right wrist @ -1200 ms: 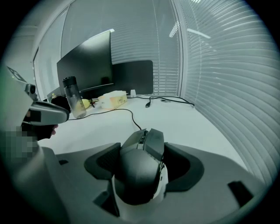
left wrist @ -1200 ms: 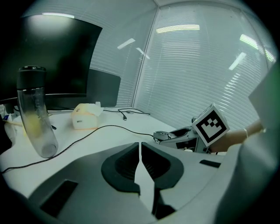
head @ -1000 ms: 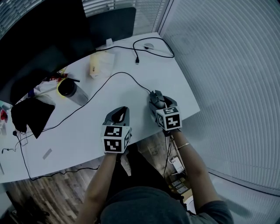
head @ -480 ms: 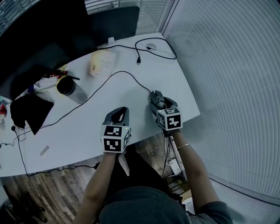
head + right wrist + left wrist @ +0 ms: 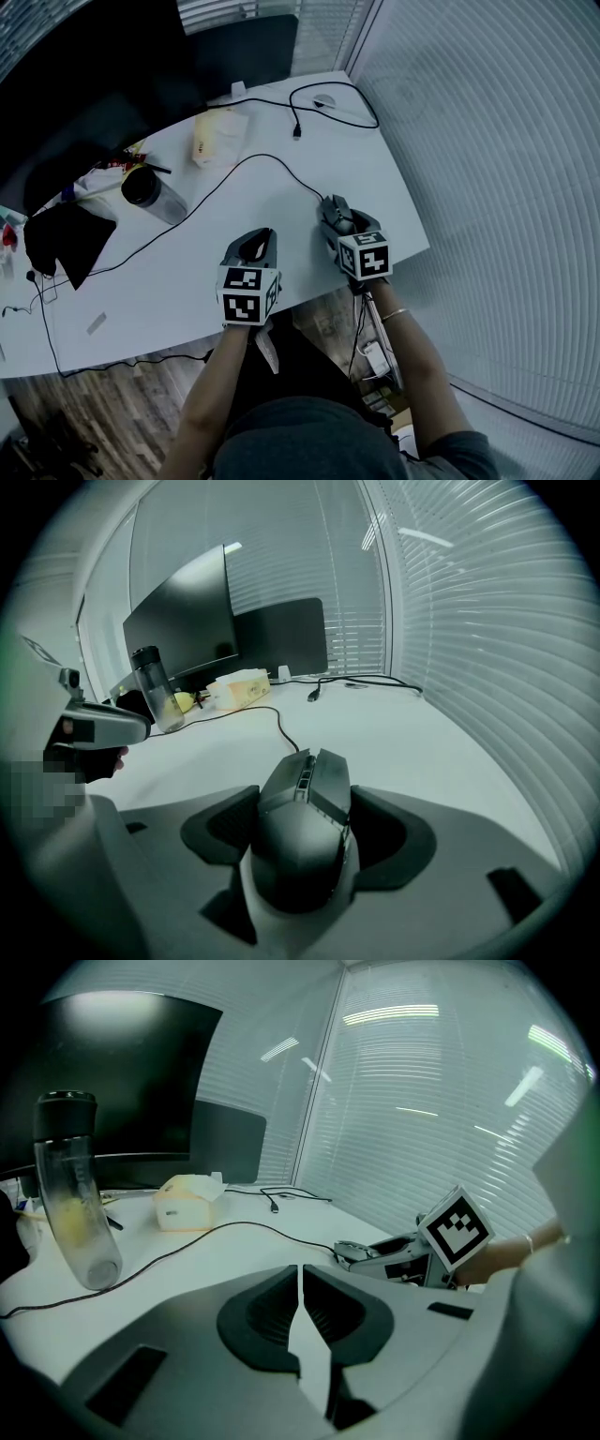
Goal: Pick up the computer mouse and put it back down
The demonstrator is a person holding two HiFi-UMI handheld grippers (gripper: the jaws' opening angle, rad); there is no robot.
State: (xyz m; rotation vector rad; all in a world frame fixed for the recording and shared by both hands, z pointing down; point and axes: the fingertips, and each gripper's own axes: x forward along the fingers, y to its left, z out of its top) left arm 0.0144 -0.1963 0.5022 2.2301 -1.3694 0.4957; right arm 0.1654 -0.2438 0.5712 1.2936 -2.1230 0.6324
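A dark angular computer mouse (image 5: 305,827) sits between the jaws of my right gripper (image 5: 307,803), which are closed against its two sides. Its black cable (image 5: 281,728) runs away over the white desk (image 5: 281,141). From above, the mouse (image 5: 335,210) pokes out ahead of the right gripper (image 5: 337,223) near the desk's right front corner. Whether it is off the desk I cannot tell. My left gripper (image 5: 255,246) rests a little to the left, and its jaws (image 5: 300,1283) meet with only a thin slit and nothing between them.
A clear bottle with a dark lid (image 5: 150,195) stands at mid-left, a yellowish box (image 5: 211,134) behind it. A second cable with a plug (image 5: 295,127) loops at the far right. A monitor (image 5: 183,621) rises at the back, a black cloth (image 5: 66,239) lies left. The desk edge (image 5: 412,248) is close.
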